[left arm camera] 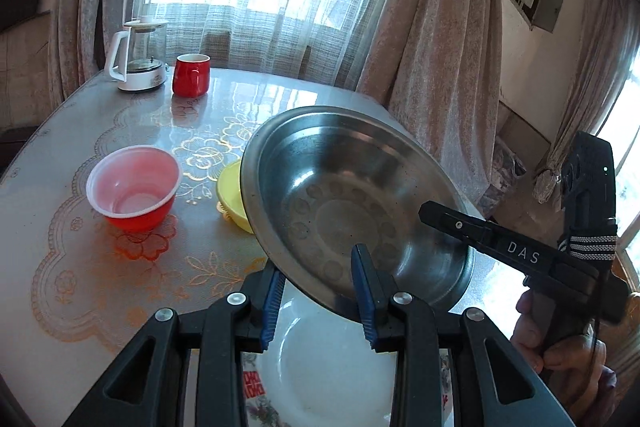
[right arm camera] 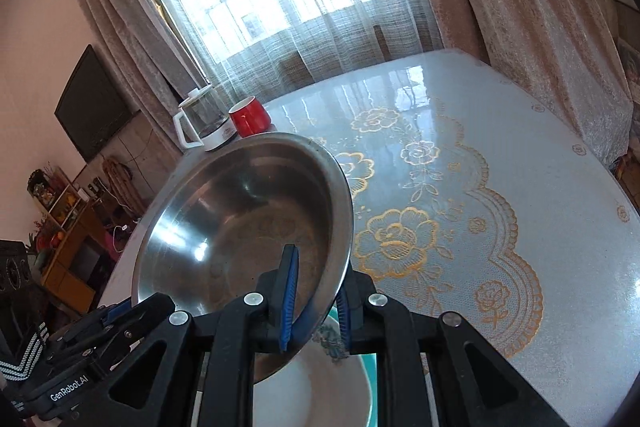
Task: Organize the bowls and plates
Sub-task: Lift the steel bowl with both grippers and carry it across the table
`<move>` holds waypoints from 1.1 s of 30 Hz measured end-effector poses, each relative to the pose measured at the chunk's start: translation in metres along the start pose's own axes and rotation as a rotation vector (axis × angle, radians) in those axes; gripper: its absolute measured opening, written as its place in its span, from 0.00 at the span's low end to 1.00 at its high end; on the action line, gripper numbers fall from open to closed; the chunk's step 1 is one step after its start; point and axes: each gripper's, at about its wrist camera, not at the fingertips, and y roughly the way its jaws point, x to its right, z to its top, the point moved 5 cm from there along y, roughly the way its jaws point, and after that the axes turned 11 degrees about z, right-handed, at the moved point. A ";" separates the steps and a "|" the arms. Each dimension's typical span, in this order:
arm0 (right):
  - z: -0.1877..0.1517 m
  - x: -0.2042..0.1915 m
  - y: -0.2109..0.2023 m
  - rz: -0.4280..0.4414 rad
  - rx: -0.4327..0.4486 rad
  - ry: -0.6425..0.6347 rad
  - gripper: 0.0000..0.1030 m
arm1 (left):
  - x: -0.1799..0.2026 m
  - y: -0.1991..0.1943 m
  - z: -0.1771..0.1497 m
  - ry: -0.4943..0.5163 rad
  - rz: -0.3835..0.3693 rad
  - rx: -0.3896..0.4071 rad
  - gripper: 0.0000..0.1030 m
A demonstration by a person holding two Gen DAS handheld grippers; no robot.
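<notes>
A steel plate (left arm camera: 352, 203) is held tilted in the air by both grippers. My left gripper (left arm camera: 320, 291) is shut on its near rim. My right gripper (right arm camera: 316, 299) is shut on its right rim and shows in the left wrist view (left arm camera: 448, 219). The steel plate fills the left of the right wrist view (right arm camera: 240, 223). Below it lies a white plate (left arm camera: 332, 367) with a flower pattern, also in the right wrist view (right arm camera: 312, 387). A red bowl (left arm camera: 134, 187) and a yellow bowl (left arm camera: 232, 193) sit on the table to the left.
A red mug (left arm camera: 191, 75) and a glass kettle (left arm camera: 138, 57) stand at the table's far left corner. The table (right arm camera: 500, 147) has a glossy cover with gold flowers. Curtains and a window are behind it. A teal rim (right arm camera: 370, 387) shows under the white plate.
</notes>
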 end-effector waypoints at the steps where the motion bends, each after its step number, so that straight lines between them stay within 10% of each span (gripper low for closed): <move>1: -0.001 -0.009 0.004 0.013 -0.007 -0.012 0.17 | -0.008 -0.004 -0.001 -0.012 0.012 0.005 0.33; 16: -0.044 -0.120 0.063 0.166 -0.166 -0.175 0.17 | -0.116 -0.061 -0.049 -0.157 0.145 0.034 0.34; 33: -0.104 -0.159 0.107 0.229 -0.350 -0.202 0.19 | -0.177 -0.072 -0.107 -0.240 0.202 -0.040 0.34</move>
